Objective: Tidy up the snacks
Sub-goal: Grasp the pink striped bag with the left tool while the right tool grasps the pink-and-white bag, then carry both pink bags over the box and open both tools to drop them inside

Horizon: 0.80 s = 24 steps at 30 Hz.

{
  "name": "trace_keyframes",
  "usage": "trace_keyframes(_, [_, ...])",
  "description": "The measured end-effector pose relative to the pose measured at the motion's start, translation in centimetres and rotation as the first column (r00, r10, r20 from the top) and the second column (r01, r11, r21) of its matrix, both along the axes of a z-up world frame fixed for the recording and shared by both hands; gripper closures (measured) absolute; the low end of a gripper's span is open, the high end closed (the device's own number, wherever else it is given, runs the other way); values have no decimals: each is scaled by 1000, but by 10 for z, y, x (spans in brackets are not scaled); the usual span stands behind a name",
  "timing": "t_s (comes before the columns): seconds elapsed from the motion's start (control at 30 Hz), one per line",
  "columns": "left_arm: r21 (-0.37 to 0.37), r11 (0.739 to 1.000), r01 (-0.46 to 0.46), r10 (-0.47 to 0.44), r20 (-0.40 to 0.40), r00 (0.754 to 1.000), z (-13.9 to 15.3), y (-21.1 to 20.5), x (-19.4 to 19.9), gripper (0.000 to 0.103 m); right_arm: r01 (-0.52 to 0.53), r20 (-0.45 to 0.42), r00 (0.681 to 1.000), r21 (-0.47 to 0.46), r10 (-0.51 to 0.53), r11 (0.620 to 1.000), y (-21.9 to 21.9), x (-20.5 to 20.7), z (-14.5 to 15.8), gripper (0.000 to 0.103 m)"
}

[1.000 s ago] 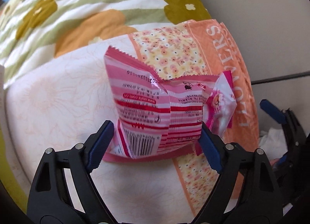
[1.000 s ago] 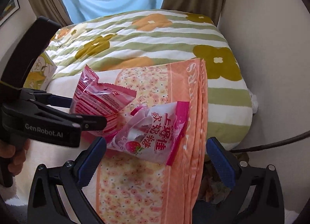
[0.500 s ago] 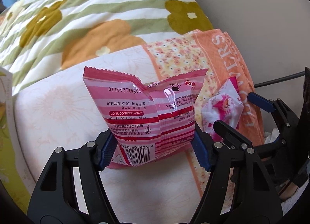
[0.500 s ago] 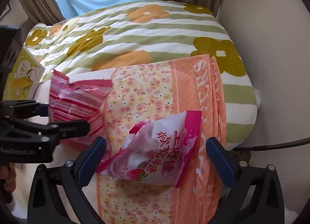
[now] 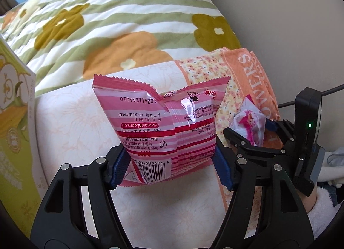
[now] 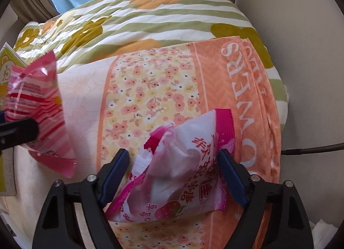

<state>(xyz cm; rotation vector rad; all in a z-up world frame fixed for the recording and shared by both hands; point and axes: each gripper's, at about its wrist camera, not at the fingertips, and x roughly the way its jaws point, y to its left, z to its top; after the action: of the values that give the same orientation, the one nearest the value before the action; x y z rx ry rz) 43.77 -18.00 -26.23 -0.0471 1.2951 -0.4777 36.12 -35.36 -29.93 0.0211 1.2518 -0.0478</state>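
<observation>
My left gripper point(image 5: 172, 167) is shut on a pink striped snack bag point(image 5: 165, 128) with a barcode and holds it upright above the bed. The same bag shows at the left edge of the right wrist view point(image 6: 36, 115). My right gripper point(image 6: 174, 173) is shut on a white and pink strawberry candy bag point(image 6: 185, 180), crumpled between the blue pads. That bag and the right gripper appear at the right of the left wrist view point(image 5: 251, 126).
An orange floral towel point(image 6: 247, 89) lies over a green-striped flowered quilt point(image 5: 120, 18). A yellow-green box point(image 5: 13, 124) with a bear print stands at the left. A beige wall point(image 6: 311, 55) and a dark cable point(image 6: 311, 150) are on the right.
My left gripper lifted the striped bag and carried it left, away from the candy bag. My right gripper closed in on the candy bag and shut on it.
</observation>
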Motion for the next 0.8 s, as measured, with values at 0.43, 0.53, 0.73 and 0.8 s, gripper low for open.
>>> trace_keyframes(0.43, [-48,997,-53,57,85,995,45,12,-32,37,10,106,994,53,-15,999,-21,-31,33,59])
trace_keyframes(0.53, [-65,995,-81,89,118,989,65,21,-44,37,-12,146,989,74,1,997,-19,-43,54,59])
trace_keyframes(0.73, [-110,981,-163,182,200,963,119,58,-69,37,-110,236,968,113,81,987,1,-55,108,59])
trace_keyframes(0.8, [-122,973,-195,219,228,949,137,78,-78,37,-150,267,957,119,114,982,14,-55,124,59])
